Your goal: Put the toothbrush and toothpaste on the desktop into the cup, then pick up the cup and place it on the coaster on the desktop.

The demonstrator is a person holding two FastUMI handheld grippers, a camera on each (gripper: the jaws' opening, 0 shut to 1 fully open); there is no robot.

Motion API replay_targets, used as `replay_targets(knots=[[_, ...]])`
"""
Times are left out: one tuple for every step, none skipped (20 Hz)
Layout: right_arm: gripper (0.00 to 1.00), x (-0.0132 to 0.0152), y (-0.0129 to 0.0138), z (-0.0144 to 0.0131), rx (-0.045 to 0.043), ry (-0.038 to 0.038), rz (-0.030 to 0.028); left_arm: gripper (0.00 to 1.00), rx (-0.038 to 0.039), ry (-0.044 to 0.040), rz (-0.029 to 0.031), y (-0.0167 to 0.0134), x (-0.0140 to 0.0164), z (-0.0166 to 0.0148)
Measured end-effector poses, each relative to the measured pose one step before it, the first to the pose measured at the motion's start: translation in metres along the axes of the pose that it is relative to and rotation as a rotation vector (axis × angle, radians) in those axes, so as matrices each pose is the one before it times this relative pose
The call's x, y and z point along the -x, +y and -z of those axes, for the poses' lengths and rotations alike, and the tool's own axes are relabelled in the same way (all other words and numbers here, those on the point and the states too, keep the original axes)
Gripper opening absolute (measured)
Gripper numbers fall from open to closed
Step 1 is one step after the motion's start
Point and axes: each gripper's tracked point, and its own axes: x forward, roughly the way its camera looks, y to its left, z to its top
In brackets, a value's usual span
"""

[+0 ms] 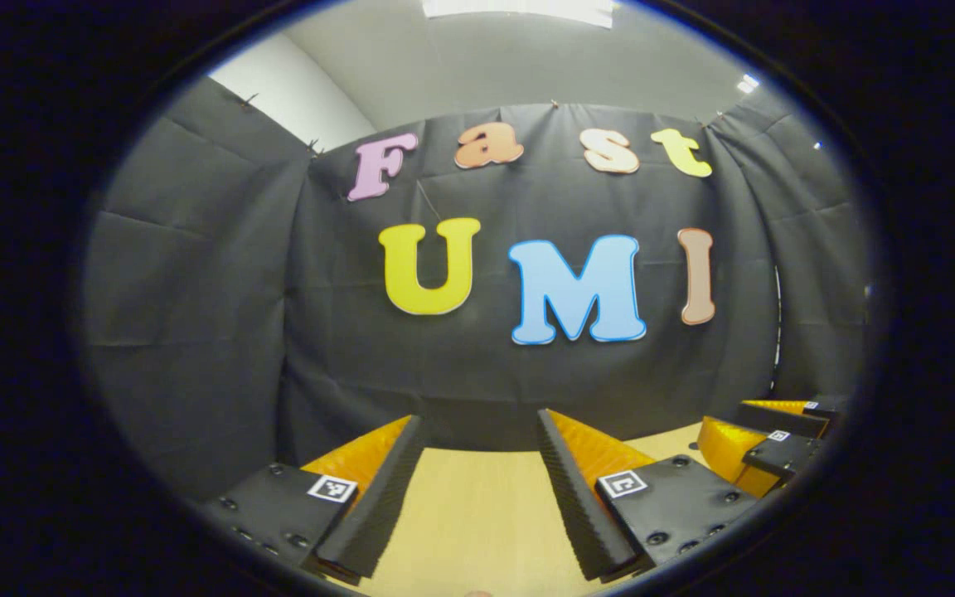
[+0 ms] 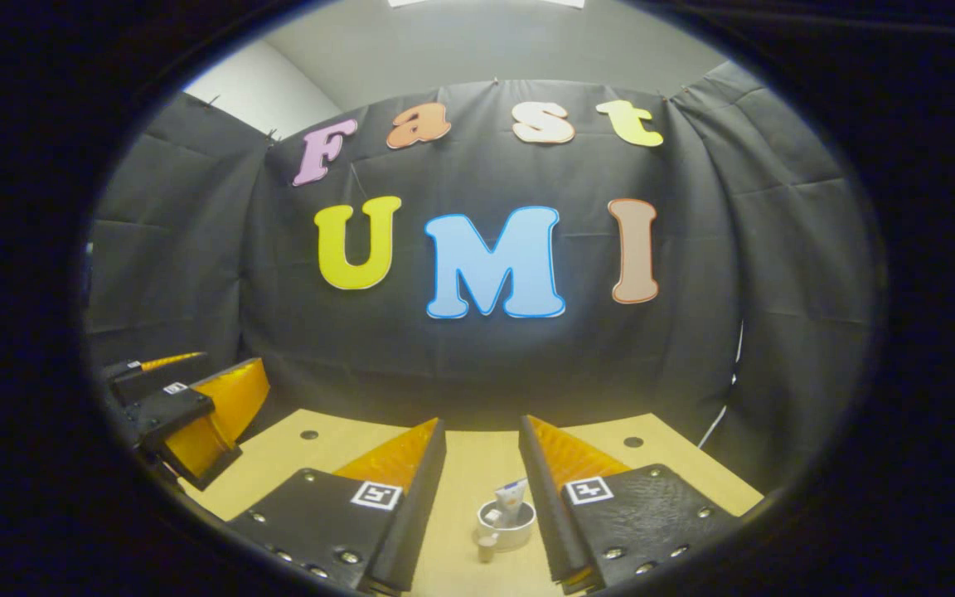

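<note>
Right gripper view: the right gripper (image 2: pixel 482 489) is held above the pale wooden desktop (image 2: pixel 461 464), its two fingers spread apart with nothing between the pads. Through the gap between them, down on the desktop, stands a small white round cup (image 2: pixel 505 526) with a short handle on its near side. A white toothpaste tube (image 2: pixel 512 497) with a blue patch stands in the cup, leaning against the rim and poking above it. Something else small lies inside the cup beside the tube; too small to tell whether it is the toothbrush. What the cup stands on cannot be made out. The cup is near the right-hand finger as seen here but not touched by either finger. Two small dark round holes (image 2: pixel 308 434) mark the desktop, one on each side toward the far edge. The black cloth wall (image 2: pixel 477 356) rises right behind the desktop's far edge.

At the left of this view the left gripper (image 2: pixel 187 414) is seen from the side, well apart from the cup, above the desktop's left edge.

Left gripper view: the left gripper (image 1: pixel 482 489) has its fingers open wide, only bare desktop (image 1: pixel 477 514) between them. The right gripper (image 1: pixel 776 439) shows at the lower right, off to the side and apart from the left one.
</note>
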Motion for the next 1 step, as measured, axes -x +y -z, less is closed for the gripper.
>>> replay_targets(knots=[[0.64, -0.00399, 0.00096, 0.00048, -0.00628, -0.00132, -0.00001, 0.89, 0.00256, -0.01900, 0.00315, -0.00038, 0.00160, -0.00225]])
